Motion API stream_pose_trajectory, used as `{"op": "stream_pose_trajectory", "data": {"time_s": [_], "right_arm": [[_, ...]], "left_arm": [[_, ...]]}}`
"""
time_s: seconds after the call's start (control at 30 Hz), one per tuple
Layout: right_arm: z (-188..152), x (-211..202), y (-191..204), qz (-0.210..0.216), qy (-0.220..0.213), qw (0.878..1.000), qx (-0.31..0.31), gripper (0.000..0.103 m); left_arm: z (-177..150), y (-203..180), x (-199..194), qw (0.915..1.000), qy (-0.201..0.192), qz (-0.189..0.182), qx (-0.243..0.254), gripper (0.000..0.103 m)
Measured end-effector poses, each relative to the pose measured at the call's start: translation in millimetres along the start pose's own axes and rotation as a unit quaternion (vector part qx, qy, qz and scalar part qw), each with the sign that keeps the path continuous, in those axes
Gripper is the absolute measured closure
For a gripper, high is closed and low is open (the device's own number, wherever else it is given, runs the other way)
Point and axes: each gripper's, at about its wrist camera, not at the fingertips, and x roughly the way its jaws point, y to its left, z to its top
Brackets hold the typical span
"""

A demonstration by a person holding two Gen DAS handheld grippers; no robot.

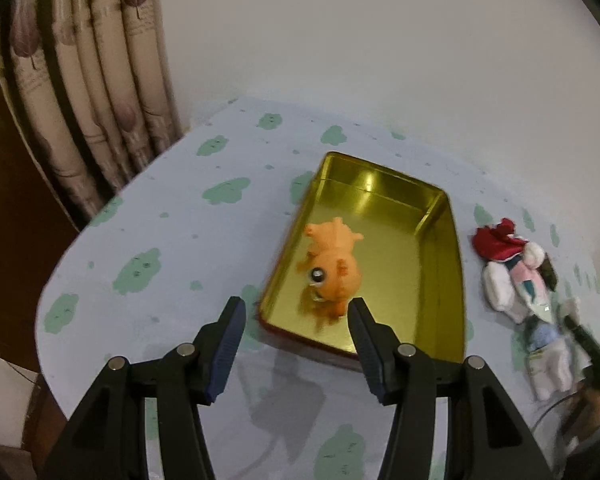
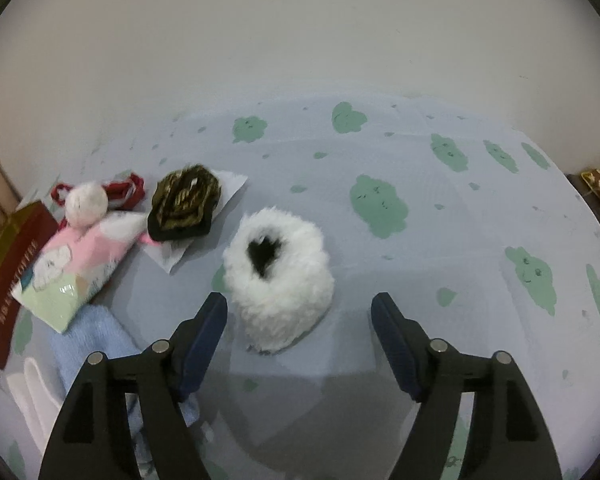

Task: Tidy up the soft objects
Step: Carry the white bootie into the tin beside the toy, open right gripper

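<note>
Gold-lined tin (image 1: 440,264), open, on the blue cloud-print surface (image 1: 160,248); orange plush (image 1: 332,268) lies inside at the tin's 8 o'clock corner, touching the near-left wall

Left tool (image 1: 298,332): jaws spread wide, nothing between them, hovering at the tin's near rim just short of the plush

Right tool (image 2: 298,328): jaws spread wide, holding nothing, white fluffy piece (image 2: 278,280) with a dark centre sits just ahead between the jaw lines, nearer the left jaw

Unsorted items, right wrist view: pink-and-white doll (image 2: 80,248) at 10 o'clock of the fluffy piece, its head against a red trim (image 2: 128,188); dark gold-striped cloth (image 2: 186,202) at 11 o'clock on a white sheet; blue towel (image 2: 96,340) at 8 o'clock, beside the left jaw

Risks, as judged:
- fluffy pile gives under the pads, so a shallow pinch may catch only fibres and drop the piece on the way
- off-centre approach may shove it sideways instead of closing on it
- left jaw may snag the towel
- the light tin could slide if bumped
</note>
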Motion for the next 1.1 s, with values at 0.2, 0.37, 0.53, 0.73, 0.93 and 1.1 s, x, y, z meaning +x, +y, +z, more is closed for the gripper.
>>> {"op": "stream_pose_trajectory", "data": {"time_s": [0.2,0.37,0.53,0.73,0.93,1.1], "right_arm": [[7,7,7,-0.005,0.019,1.0,-0.017,0.061],[5,4,19,-0.025,0.014,0.999,-0.033,0.073],[10,-14,33,-0.049,-0.008,0.998,-0.049,0.077],[25,-55,75,-0.031,-0.051,0.994,-0.092,0.077],[30,-77,152,0.047,-0.051,0.985,-0.155,0.077],[17,-81,220,0.109,-0.032,0.971,-0.208,0.077]], "left_arm": [[-11,7,3,0.9998,0.007,-0.011,-0.014,0.049],[-18,16,4,0.9993,0.011,-0.027,-0.026,0.049],[-22,31,0,0.9986,-0.004,-0.018,-0.05,0.049],[-25,39,-1,0.9985,-0.022,0.027,-0.043,0.049],[-30,49,1,0.998,-0.019,0.03,-0.053,0.049],[-37,65,0,0.9947,-0.031,0.061,-0.076,0.049]]}}
